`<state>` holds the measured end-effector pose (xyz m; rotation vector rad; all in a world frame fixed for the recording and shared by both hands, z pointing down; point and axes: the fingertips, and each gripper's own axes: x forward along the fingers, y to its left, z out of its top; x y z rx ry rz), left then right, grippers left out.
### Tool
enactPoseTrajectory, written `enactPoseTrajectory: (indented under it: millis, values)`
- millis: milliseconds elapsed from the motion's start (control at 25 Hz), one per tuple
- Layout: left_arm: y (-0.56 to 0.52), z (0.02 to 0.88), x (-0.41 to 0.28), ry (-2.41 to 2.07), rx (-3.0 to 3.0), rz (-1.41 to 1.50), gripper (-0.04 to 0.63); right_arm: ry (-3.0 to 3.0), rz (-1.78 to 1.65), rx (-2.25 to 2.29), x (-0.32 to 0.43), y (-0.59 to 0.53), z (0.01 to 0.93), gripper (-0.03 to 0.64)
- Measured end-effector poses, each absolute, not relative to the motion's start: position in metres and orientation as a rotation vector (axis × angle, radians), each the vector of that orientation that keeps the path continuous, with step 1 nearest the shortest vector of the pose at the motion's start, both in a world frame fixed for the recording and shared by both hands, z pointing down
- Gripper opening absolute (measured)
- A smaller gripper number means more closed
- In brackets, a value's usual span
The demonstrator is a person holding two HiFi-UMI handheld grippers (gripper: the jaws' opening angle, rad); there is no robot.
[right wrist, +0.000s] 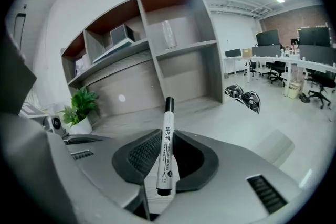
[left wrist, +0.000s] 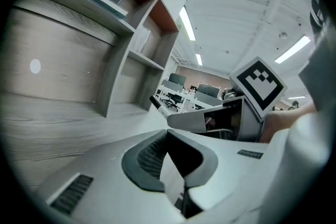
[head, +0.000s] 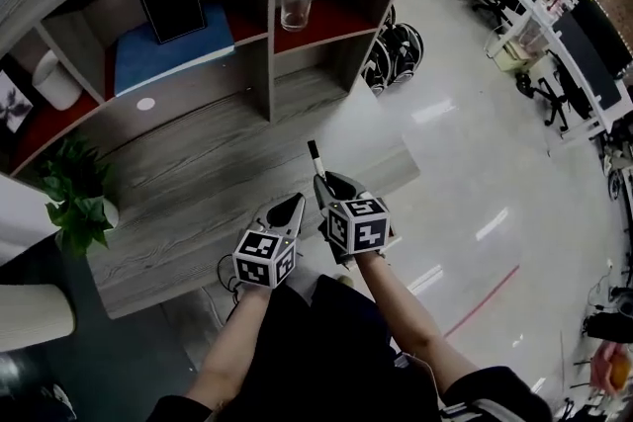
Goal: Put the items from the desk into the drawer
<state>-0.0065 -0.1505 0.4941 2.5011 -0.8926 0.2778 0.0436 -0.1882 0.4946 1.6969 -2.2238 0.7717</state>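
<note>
Whiteboard marker is clamped between the jaws of your right gripper, its black end pointing to 12 o'clock above the wooden desk. Your left gripper, at its 9 o'clock, is closed on nothing.

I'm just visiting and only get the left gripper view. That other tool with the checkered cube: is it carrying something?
Observer: Yes. The right tool grips a whiteboard marker, which sticks out past the jaws.
Operator: What else sits on the desk?
Observer: A potted plant stands at the left end of the desk.
Operator: Who holds these tools?
Observer: A person. The head view shows bare forearms behind both cubes.
</note>
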Motion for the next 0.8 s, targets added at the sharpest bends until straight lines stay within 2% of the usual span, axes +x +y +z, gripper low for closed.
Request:
enactPoseTrajectory:
  millis: [440, 800]
  values:
    - [-0.116, 0.504, 0.094, -0.759, 2.541, 0.352, -0.004, -2.128, 0.818, 1.834, 0.153, -0.140, 0.509, 0.066]
    - [-0.090, 0.522, 0.146, -0.800, 2.483, 0.345, -0.004, -2.102, 0.853, 1.815, 0.214, -0.104, 0.531, 0.066]
